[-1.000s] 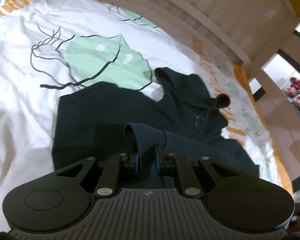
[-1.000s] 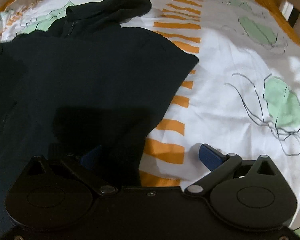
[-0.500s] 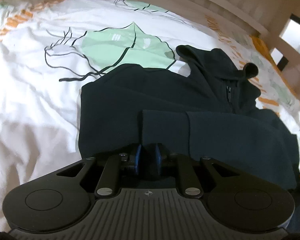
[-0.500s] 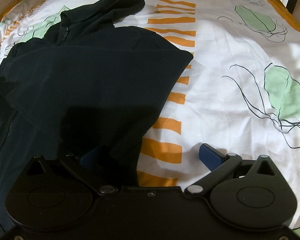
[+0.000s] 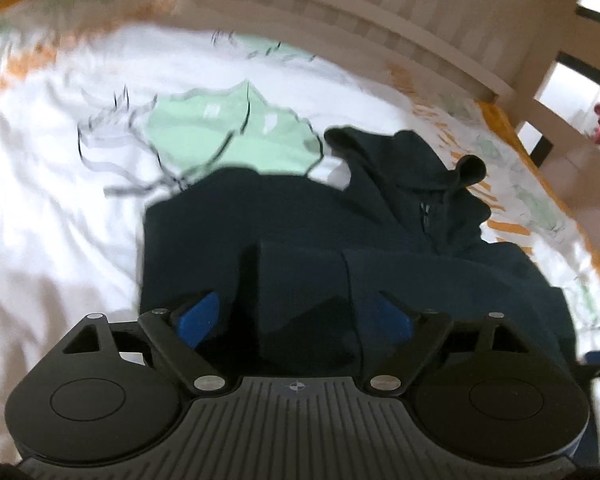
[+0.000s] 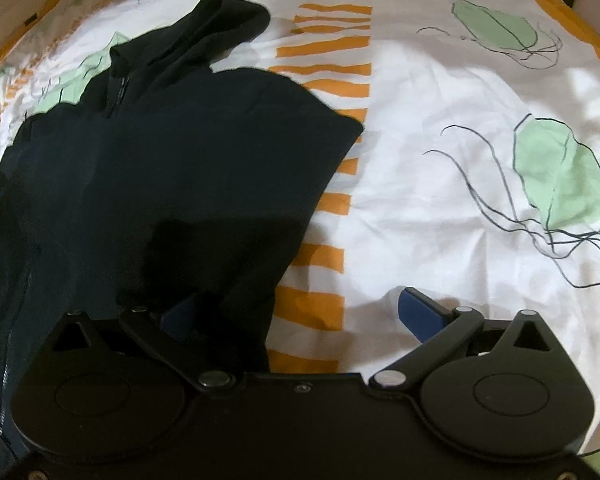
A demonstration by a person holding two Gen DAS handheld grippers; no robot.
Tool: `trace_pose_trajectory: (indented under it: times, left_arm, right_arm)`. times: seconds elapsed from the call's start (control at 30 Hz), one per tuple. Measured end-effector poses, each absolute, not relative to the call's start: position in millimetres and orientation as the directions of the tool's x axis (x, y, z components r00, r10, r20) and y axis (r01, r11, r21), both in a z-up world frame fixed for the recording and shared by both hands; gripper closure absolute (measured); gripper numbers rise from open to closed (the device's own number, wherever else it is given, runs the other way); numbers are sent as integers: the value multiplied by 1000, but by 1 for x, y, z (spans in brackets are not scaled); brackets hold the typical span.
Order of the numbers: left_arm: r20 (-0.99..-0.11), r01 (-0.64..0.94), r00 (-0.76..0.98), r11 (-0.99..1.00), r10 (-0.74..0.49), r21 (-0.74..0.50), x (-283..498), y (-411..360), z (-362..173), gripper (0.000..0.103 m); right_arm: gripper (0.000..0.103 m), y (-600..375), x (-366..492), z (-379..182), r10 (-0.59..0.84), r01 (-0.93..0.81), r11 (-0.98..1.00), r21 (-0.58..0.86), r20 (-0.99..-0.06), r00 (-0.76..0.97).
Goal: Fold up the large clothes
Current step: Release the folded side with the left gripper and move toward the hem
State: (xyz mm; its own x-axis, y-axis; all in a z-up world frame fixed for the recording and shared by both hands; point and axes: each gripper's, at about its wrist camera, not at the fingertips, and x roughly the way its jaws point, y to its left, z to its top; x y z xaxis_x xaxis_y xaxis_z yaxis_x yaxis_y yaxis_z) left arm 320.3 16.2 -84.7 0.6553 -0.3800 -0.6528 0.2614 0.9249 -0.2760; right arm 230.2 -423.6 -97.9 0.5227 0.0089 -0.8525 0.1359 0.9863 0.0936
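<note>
Across the white bedspread (image 5: 52, 208), printed with green shapes and orange stripes, I see the dark hoodie (image 5: 300, 216) lying flat, its hood (image 6: 220, 20) pointing toward the far edge by the slatted wooden bed frame (image 5: 380, 12). From my left camera the picture is smeared, so the print on the far left side is hard to read. My left gripper (image 5: 296, 316) hangs low over the near part of the hoodie; its jaws are opening, the blue pads (image 5: 198, 316) spread wide, and a folded sleeve end (image 5: 300, 280) lies between them without either pad pressing on it. The hoodie's near hem is hidden under the gripper body. Toward the right, my right gripper (image 6: 300, 312) also stands with its fingers wide apart: the left pad is half buried in shadow behind a fold of dark cloth, so I cannot tell whether it touches, and the right pad sits over bare bedspread near the orange stripes (image 6: 320, 256). The hoodie's left part runs out of that picture.
</note>
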Motion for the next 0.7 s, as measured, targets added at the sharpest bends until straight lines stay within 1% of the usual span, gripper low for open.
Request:
trace_pose_trajectory:
  times: [0.1,0.23,0.3,0.4,0.53,0.63,0.7]
  left_arm:
    - [-628,260,696,937,-348,-231,319,17,-79,18]
    - [-623,238,721,953,-304,-189,323,18,-74,18]
    - [-621,238,725,954,-299,-182,325,17,-71,18]
    - [-617,251,728,953,-300,-167,328,13,-63,18]
    - [-619,285,720,947,-314,-150,337,3,-50,18]
    - [-620,313,717,942,-320,-124,354,-11,-41,18]
    - [-616,331,715,936,-330,-117,368,-21,-38,18]
  right_arm:
    - [1,-430,232,-97,-12,169,981,92,-848,530]
    - [1,-436,235,-94,-71,234,969,74,-829,555]
    - [1,-437,236,-91,-99,255,965,65,-809,579]
    - [1,-438,239,-84,-129,283,956,79,-753,645]
    - [1,-433,247,-74,-119,294,944,152,-674,729]
    - [1,-424,263,-68,-78,255,949,186,-645,760]
    - [1,-415,276,-63,-58,220,958,182,-631,773]
